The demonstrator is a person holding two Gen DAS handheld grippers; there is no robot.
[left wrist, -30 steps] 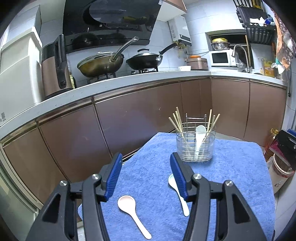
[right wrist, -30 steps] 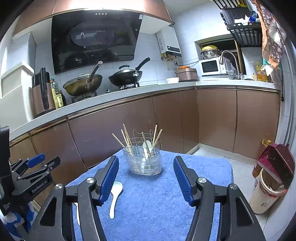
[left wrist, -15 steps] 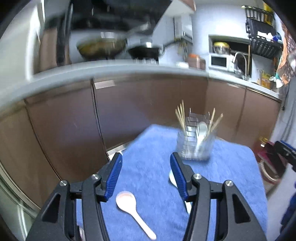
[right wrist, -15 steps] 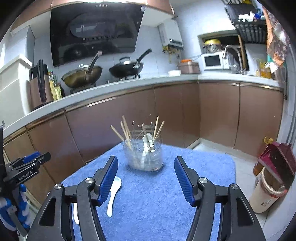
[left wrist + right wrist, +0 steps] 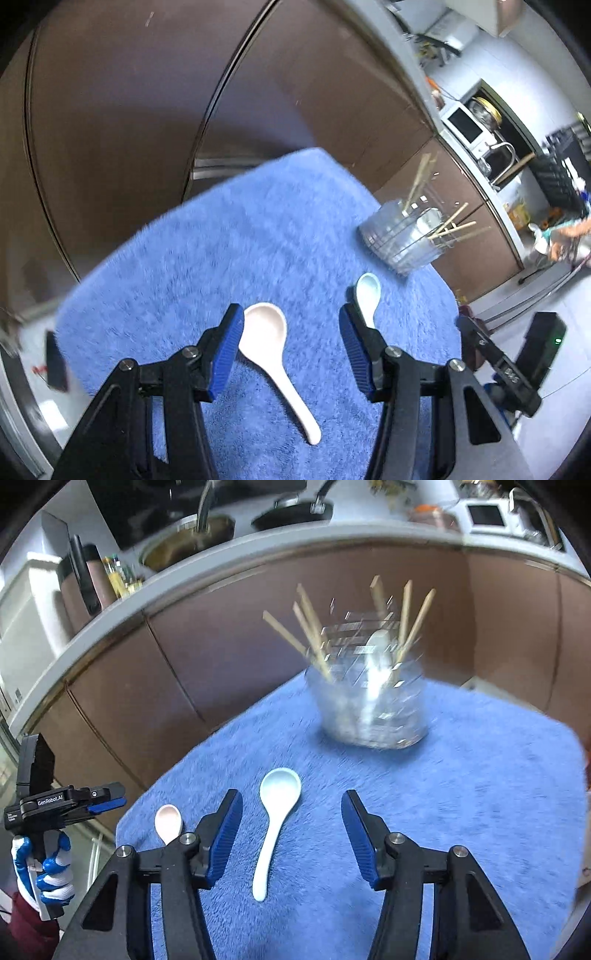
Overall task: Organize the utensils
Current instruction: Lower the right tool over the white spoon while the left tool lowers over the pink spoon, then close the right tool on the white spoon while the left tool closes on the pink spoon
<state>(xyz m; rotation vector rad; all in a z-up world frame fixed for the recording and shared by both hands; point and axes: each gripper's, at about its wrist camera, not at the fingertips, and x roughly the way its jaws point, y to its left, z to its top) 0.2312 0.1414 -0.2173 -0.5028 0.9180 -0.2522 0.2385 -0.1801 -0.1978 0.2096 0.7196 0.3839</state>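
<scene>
The left tool (image 5: 291, 338) is open wide and holds nothing. The bowl of a pink-white spoon (image 5: 271, 349) lies on the blue towel (image 5: 207, 251) between its two blue pads, close by the left pad (image 5: 227, 354), but I cannot tell if it touches. The spoon's handle points back toward the near edge of the tabletop.

The right tool (image 5: 291, 830) is open too, and its jaws are closing. A pale blue spoon (image 5: 275, 819) lies between them on the towel, nearer the left pad, and the pads do not press on it. Its bowl points toward the far edge. The two spoons lie side by side, a little apart, near the near edge.

There is bare towel all around both spoons, with lots of open room on the right side. The left edge of the tabletop is close to the pink-white spoon.

A clear holder (image 5: 369, 701) stands near the far edge. It has wooden chopsticks (image 5: 310, 635) and one white spoon in it.

Behind the tabletop are brown cupboard doors (image 5: 229, 635), with pans on a grey kitchen counter above them. A hand in a blue and white glove (image 5: 44, 871) shows at the left.
</scene>
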